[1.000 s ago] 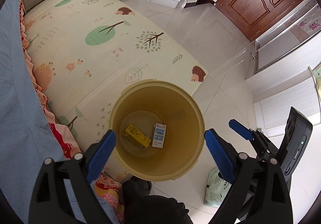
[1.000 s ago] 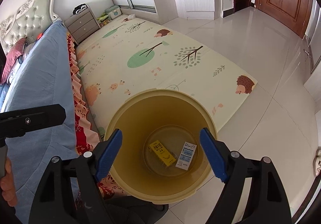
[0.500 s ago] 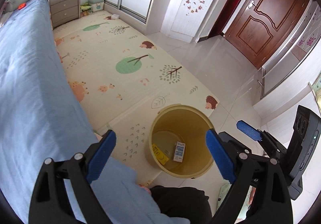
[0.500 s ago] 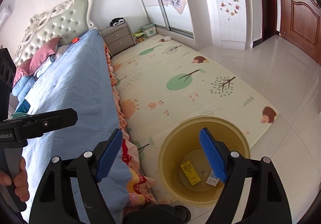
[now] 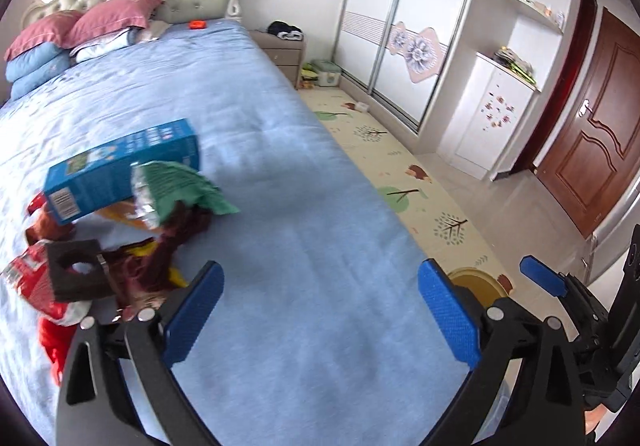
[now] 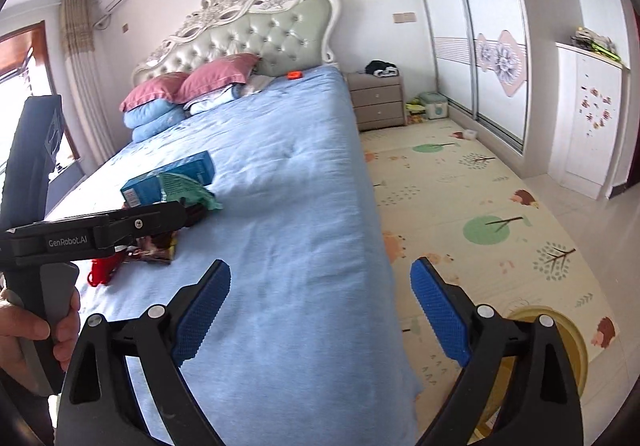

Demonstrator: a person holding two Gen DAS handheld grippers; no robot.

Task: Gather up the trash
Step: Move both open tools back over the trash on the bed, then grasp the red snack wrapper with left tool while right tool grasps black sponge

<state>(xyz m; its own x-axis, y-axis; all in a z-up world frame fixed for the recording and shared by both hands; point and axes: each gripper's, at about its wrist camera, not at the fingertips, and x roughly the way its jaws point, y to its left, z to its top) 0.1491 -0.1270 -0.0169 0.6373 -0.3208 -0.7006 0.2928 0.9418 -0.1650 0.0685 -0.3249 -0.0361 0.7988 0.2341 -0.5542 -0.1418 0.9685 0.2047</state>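
Now I am swinging both empty, wide-open tools, left gripper [image 5: 320, 310] and right gripper [image 6: 320, 310], away from the bin [image 6: 560, 330] toward the trash pile [image 5: 116, 206] lying near the bed's [image 5: 300, 206] left edge: next pickup.

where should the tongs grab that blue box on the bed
Take the blue box across its two broad faces near the free upper right end, coming from the floor side of the bed. It lies tilted on top of the wrapper pile, and the green wrapper covers its lower edge. Both the left tongs and right tongs are open and empty.
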